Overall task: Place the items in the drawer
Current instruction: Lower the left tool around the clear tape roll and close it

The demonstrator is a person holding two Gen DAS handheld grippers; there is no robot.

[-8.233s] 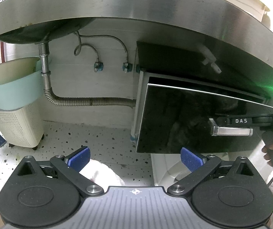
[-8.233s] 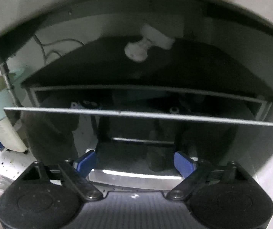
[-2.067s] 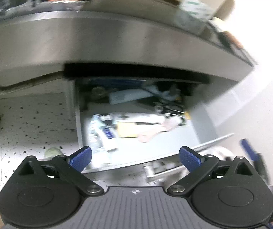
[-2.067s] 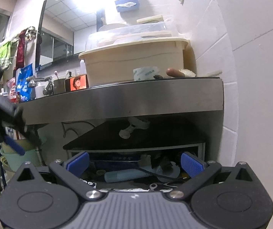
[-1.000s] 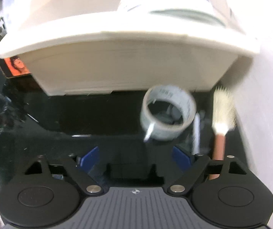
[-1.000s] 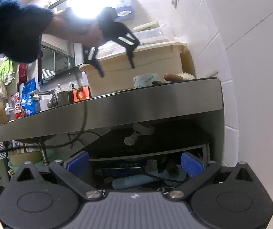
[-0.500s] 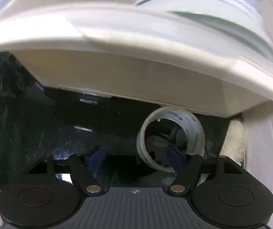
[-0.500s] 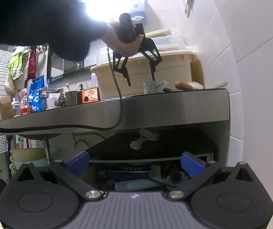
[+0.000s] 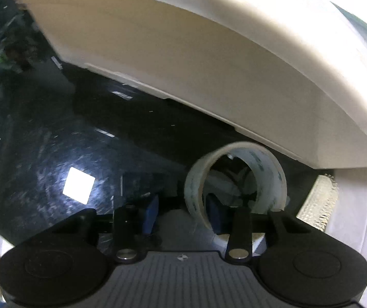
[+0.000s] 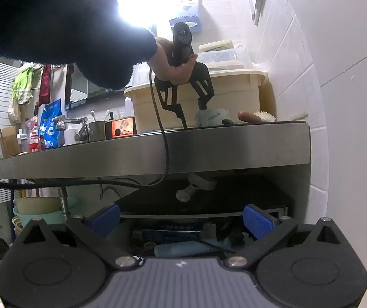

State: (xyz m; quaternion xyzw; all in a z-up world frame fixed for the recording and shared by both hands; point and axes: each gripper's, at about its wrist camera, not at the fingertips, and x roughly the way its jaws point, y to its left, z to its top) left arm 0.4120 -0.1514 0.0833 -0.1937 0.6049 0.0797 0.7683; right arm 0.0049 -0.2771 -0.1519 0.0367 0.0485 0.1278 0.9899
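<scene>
A roll of clear tape (image 9: 234, 179) stands on edge on the dark countertop (image 9: 80, 154), at its far right end, just below the rim of a cream plastic tub (image 9: 209, 64). The left gripper (image 9: 183, 211) is set at the roll with one blue pad (image 9: 215, 214) inside the ring and the other (image 9: 151, 214) outside its left wall; the fingers are partly closed, and whether the wall is already pinched cannot be told. A bristle brush (image 9: 319, 202) lies just right of the roll. From the right wrist view, the left gripper is seen held by a hand (image 10: 174, 64) in a dark sleeve (image 10: 67, 25), above the steel counter edge (image 10: 157, 154). The right gripper (image 10: 180, 219) is held low with its fingers spread wide and empty, before the open drawer (image 10: 183, 233), in which mixed clutter is seen.
</scene>
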